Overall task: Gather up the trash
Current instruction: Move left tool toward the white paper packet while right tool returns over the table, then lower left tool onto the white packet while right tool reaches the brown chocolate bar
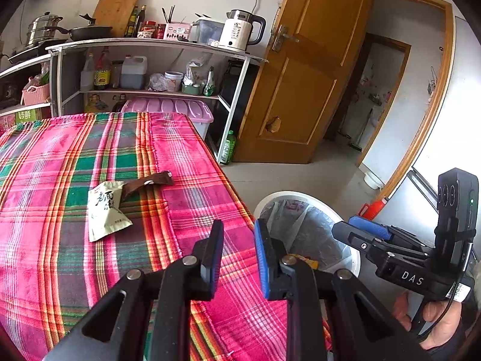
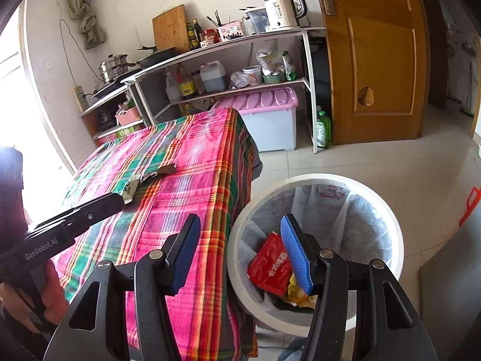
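A cream snack wrapper and a brown wrapper lie on the plaid-covered table. A white trash bin with a plastic liner stands on the floor by the table's right edge; a red packet and a yellow wrapper lie inside. My left gripper is open and empty over the table's right edge, short of the wrappers. My right gripper is open and empty, above the gap between table and bin. It also shows in the left wrist view.
A metal shelf rack with kettle, pans, bottles and a pink storage box stands behind the table. A wooden door is open at right. A green bottle stands on the floor.
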Available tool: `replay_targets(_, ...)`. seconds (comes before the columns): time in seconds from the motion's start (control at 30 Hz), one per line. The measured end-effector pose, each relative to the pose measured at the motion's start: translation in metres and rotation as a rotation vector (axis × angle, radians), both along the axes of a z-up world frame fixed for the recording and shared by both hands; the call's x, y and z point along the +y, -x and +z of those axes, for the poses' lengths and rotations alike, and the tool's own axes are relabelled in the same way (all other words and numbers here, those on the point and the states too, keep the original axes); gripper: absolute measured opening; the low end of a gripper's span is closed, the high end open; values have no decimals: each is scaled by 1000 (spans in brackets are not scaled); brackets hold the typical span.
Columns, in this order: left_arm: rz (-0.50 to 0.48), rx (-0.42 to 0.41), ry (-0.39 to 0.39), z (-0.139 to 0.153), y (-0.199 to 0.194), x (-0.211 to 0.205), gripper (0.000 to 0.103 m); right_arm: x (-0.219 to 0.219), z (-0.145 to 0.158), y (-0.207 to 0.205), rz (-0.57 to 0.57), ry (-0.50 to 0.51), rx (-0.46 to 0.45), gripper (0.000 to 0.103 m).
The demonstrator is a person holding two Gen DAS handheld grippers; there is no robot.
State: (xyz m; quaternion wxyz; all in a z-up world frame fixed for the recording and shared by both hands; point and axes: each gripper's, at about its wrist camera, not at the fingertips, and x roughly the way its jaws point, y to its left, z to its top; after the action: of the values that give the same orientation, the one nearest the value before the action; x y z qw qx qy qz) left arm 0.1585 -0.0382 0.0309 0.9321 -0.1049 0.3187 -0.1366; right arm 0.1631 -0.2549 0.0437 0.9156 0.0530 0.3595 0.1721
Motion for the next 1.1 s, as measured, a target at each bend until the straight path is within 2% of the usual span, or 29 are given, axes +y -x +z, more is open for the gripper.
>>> replay_targets(0.47,99,-5,-8,-4,20,43,28,44,4,6,97,5,-14,56)
replay_targets(0.67,146,-6,-2,-6,23,63,36,65,4,4,140,10,-17,56)
replay_targets(0.93,201,14,-4,-13,13,83,46,88,1,-7,182,25,-17,57)
replay_targets(1.1,232,46,-17,-21,-1,92,47,93,-2,-15,189,27,-14,57)
